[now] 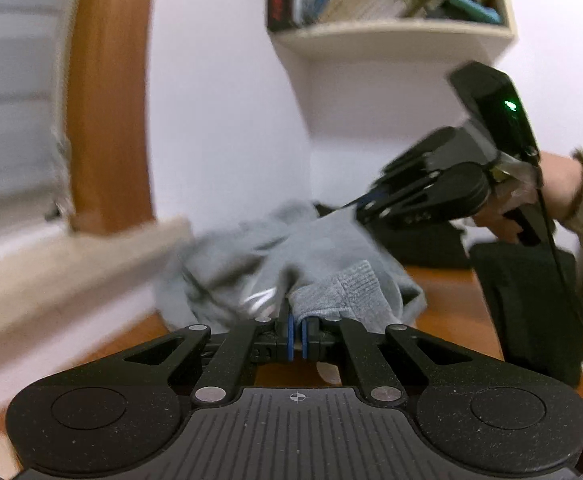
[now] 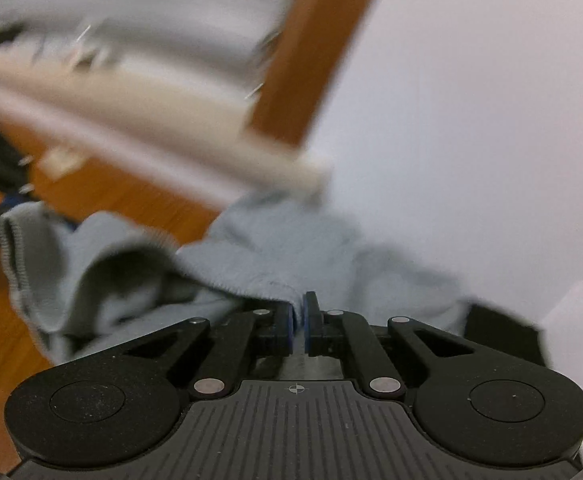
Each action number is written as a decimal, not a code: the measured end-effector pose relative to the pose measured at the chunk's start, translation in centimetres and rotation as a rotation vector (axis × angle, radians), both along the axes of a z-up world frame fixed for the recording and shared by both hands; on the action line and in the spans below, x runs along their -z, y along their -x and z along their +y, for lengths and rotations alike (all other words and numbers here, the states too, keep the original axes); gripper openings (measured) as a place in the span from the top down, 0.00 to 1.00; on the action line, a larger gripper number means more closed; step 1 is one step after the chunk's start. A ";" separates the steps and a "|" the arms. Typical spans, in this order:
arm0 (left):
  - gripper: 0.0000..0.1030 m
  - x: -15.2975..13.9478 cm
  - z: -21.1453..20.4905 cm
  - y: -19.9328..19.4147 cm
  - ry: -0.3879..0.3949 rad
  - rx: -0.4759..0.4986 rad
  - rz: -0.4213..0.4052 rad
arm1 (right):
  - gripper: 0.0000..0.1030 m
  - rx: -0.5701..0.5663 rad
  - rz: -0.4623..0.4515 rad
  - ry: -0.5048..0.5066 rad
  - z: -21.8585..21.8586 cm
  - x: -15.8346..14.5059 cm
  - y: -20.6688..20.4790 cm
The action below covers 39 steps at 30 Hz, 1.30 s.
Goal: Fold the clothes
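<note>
A grey knit garment [image 1: 323, 256] hangs bunched above a wooden table [image 1: 443, 292]. My left gripper [image 1: 297, 320] is shut on its ribbed edge, the cloth pinched between the blue pads. In the left wrist view my right gripper [image 1: 365, 202] reaches in from the right, held by a hand [image 1: 503, 216] in a striped sleeve, its tips at the cloth's far side. In the right wrist view my right gripper [image 2: 299, 312] is shut on a stitched hem of the same garment [image 2: 291, 248]. The rest of the cloth sags between the two grips. Both views are blurred.
A white wall [image 1: 227, 120] and a wooden frame [image 1: 107, 92] stand behind the table. A shelf [image 1: 391, 36] with books hangs at the upper right. Dark bags [image 1: 531, 312] sit on the table at the right. A pale ledge [image 2: 151, 128] runs along the left.
</note>
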<state>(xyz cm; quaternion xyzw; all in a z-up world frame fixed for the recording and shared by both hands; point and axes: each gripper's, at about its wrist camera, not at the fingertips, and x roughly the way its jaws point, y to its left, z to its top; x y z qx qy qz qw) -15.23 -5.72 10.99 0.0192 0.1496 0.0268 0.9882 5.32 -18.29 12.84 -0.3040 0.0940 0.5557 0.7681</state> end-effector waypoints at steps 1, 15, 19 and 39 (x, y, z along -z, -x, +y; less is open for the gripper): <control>0.97 -1.6 0.4 0.2 -0.008 -0.012 -0.022 | 0.95 0.026 -0.009 -0.048 -0.4 -1.5 -0.4; 0.97 -32.3 -0.4 3.7 -0.332 -0.273 -0.321 | 0.96 0.162 -0.246 -0.571 -10.7 -28.0 3.8; 0.97 -39.7 -2.1 6.1 -0.414 -0.344 -0.400 | 0.96 0.124 -0.319 -0.650 -13.9 -33.6 7.0; 0.94 -15.3 7.2 -10.4 -0.242 -0.276 0.189 | 0.80 0.145 0.044 -0.152 -4.1 -12.7 -1.5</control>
